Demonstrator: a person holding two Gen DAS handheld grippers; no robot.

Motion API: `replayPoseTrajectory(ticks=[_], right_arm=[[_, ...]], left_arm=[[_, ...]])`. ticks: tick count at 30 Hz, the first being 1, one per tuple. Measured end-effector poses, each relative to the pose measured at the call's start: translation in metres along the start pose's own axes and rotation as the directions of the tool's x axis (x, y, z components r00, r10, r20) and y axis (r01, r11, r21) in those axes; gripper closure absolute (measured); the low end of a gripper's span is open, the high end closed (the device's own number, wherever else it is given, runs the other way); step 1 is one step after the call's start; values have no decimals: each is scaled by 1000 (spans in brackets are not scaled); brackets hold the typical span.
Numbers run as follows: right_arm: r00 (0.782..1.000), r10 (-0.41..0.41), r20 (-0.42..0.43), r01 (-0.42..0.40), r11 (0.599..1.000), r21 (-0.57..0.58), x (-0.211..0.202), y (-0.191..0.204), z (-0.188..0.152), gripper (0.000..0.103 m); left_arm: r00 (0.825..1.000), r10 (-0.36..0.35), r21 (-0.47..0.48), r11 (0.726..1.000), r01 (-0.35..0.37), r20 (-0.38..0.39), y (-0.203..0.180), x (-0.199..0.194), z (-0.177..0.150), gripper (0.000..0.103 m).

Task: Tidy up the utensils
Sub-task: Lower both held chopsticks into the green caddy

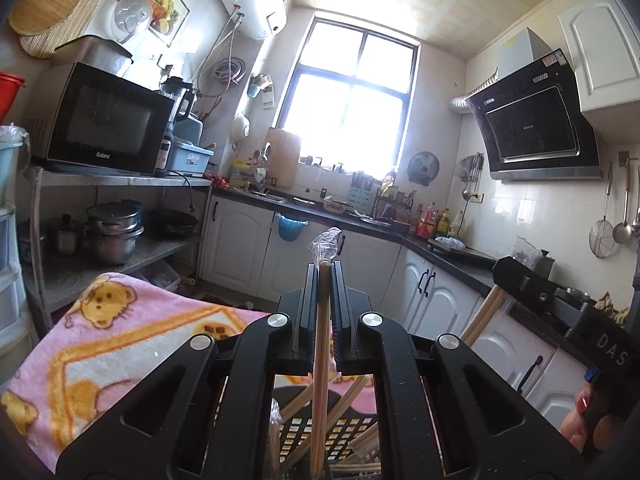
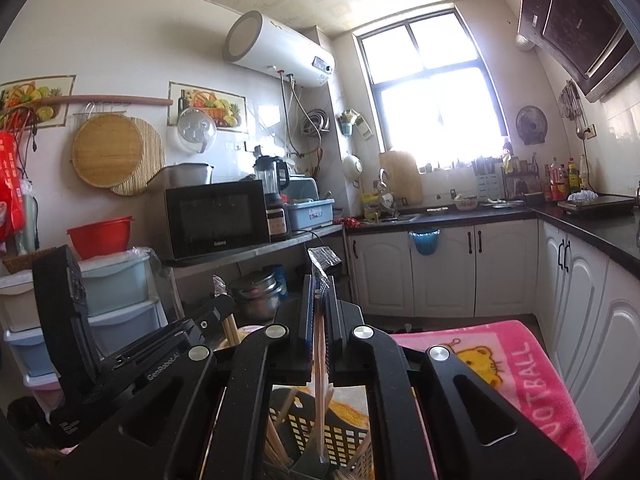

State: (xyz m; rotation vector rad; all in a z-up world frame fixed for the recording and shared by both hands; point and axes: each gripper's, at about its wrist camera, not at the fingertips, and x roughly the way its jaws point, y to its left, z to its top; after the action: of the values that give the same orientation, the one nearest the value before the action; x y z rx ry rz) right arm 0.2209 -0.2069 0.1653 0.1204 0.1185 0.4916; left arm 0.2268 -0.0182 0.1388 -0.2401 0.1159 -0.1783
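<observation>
My left gripper (image 1: pixel 325 270) is shut on a pair of wrapped wooden chopsticks (image 1: pixel 320 360), held upright with clear plastic wrap sticking out above the tips. Their lower ends reach into a black slotted utensil basket (image 1: pixel 340 436) holding several more chopsticks. My right gripper (image 2: pixel 320 284) is shut on another wrapped chopstick pair (image 2: pixel 320 372), also upright over the same basket (image 2: pixel 340 436). The right gripper also shows in the left wrist view (image 1: pixel 532 292) at right; the left gripper shows in the right wrist view (image 2: pixel 218 304) at left.
The basket sits on a pink cartoon-print towel (image 1: pixel 120 340), also in the right wrist view (image 2: pixel 500 360). A steel shelf with a microwave (image 1: pixel 108 120) and pots (image 1: pixel 114 232) stands at left. White cabinets and a dark counter (image 1: pixel 452 256) run behind.
</observation>
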Motion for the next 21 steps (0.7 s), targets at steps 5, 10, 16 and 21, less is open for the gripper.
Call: replayPoseTrajectory(ticks=[5, 10, 16, 21], right_arm=[[1000, -14, -14, 14, 1000, 9, 5, -4, -11, 98], [1000, -26, -16, 26, 1000, 8, 8, -7, -20, 98], [999, -39, -37, 40, 999, 9, 13, -9, -32, 98], [997, -49, -68, 50, 998, 22, 18, -12, -38, 98]], left_arm=[[999, -2, -6, 1000, 2, -36, 4, 7, -12, 99], [998, -8, -7, 1000, 8, -59, 7, 10, -23, 99], [998, -15, -5, 1000, 15, -60, 8, 7, -28, 99], [997, -25, -4, 1000, 25, -67, 8, 3, -27, 99]])
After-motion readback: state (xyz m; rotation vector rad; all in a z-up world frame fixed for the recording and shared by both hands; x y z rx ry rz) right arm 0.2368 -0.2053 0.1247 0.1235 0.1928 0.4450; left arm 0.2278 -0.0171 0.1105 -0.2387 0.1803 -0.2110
